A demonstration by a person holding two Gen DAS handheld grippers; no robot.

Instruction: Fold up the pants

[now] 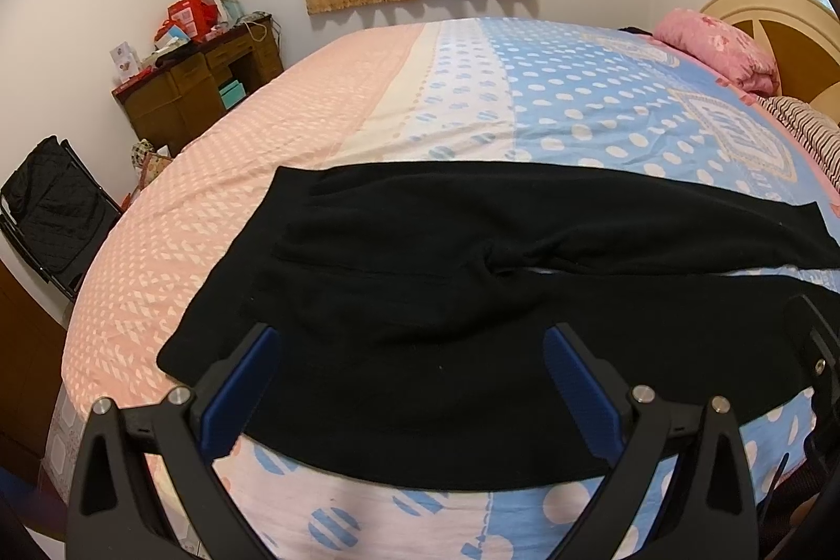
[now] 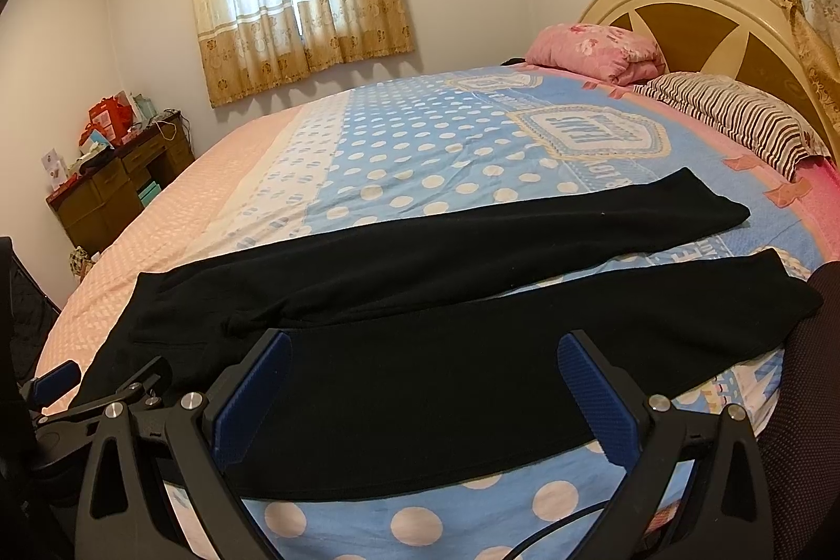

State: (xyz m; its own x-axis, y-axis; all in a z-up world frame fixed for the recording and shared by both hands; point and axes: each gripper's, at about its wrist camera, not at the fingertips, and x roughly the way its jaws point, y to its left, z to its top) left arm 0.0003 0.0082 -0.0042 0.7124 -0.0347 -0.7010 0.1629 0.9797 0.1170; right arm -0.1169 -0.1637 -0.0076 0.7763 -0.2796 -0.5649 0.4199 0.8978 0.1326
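Black pants lie flat across the bed, waist to the left, both legs stretching right and slightly apart. In the right wrist view the pants show both leg ends near the pillows. My left gripper is open and empty, hovering over the near leg by the waist end. My right gripper is open and empty over the middle of the near leg. The left gripper also shows in the right wrist view at lower left.
The bed has a pink and blue dotted sheet. A pink pillow, a striped pillow and the headboard are at the right. A cluttered brown desk and a black folding chair stand left of the bed.
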